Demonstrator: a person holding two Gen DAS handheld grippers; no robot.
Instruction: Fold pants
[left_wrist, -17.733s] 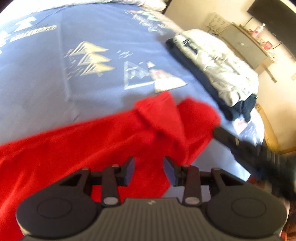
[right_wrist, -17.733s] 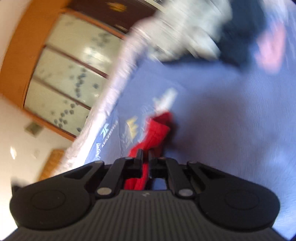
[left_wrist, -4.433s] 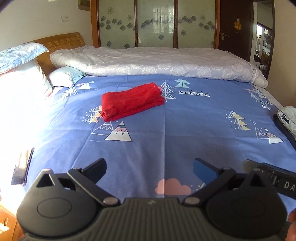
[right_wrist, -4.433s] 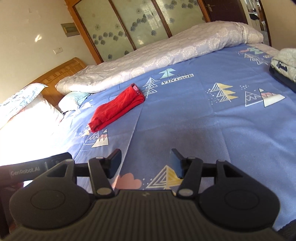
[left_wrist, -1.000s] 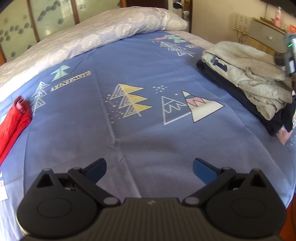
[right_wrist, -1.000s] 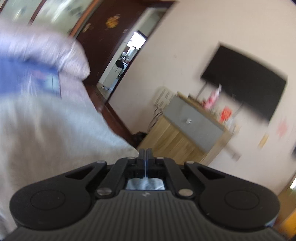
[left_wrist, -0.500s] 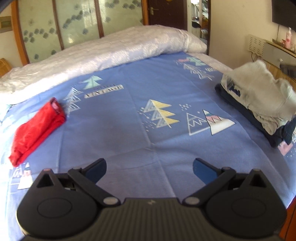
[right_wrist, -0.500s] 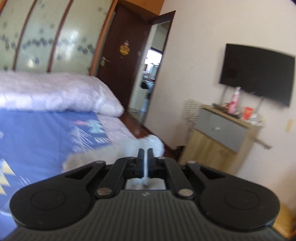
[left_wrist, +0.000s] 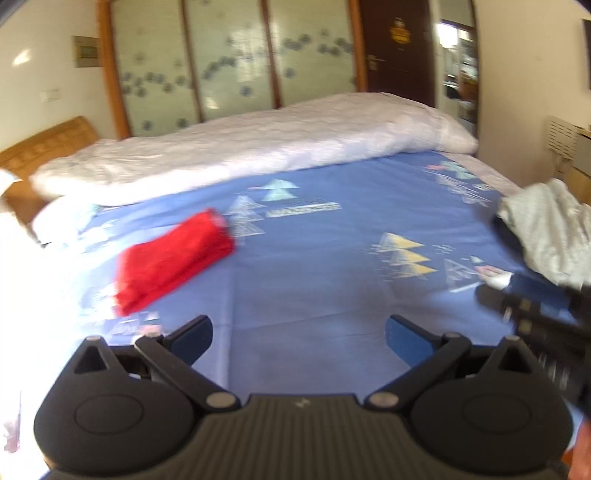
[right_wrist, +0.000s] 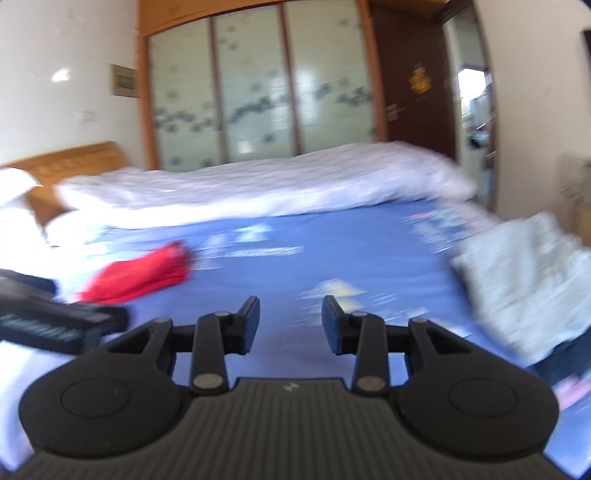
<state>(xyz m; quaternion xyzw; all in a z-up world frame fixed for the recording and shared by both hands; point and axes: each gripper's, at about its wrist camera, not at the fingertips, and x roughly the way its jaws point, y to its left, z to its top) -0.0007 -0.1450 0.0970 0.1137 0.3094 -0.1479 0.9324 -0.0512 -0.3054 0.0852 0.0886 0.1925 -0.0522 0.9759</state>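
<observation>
**Over the bed, both grippers empty**

At lower centre of the right wrist view, the right gripper (right_wrist: 290, 321) has just been opening: half a second ago its jaws were nearly shut on a pale fold of cloth, and now they stand partly apart with only blue sheet (right_wrist: 369, 266) showing between them. Its view has swung from the wall and cabinet round to the bed. The grey garment (right_wrist: 524, 273) it gripped a second ago lies at the right edge, on a dark garment (right_wrist: 561, 362), apart from the fingers.

The left gripper (left_wrist: 297, 338) stays wide open and holds nothing; its view has also shifted, toward the headboard (left_wrist: 44, 144) at upper left.

The red pants (left_wrist: 173, 258) lie folded at centre left of the left wrist view, on the sheet, below the white duvet (left_wrist: 258, 155), well apart from both grippers. They look the same bundle as a few seconds ago.

My reading is that the grey piece was picked at and let go, so no new fold has begun. The red pair seems done; the pile at the right probably waits.
</observation>
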